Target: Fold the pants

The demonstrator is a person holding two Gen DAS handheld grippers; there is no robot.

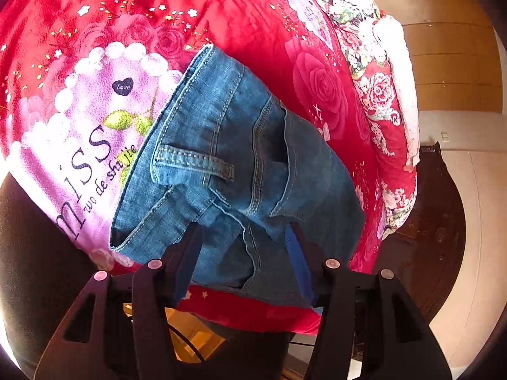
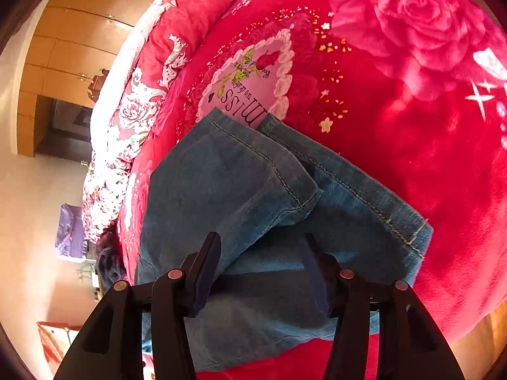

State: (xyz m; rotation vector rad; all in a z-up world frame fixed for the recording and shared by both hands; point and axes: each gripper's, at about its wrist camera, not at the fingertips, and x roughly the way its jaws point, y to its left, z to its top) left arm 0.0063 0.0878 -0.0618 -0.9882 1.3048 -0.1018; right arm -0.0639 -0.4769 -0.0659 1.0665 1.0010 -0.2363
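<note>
Red blanket under folded jeans, beneath parted tongs.

The pants are mid-blue denim with pale contrast stitching along seams, belt loop and hems. The blanket beneath is bright red-pink, printed with large roses, small white and gold flowers, and a pale pink heart edged in white beads bearing dark lettering. The grippers' fingers are black with blue pads.

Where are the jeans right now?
The jeans lie folded on the red rose blanket, partly over its pink heart print, in the middle of both wrist views just ahead of each claw.
</note>
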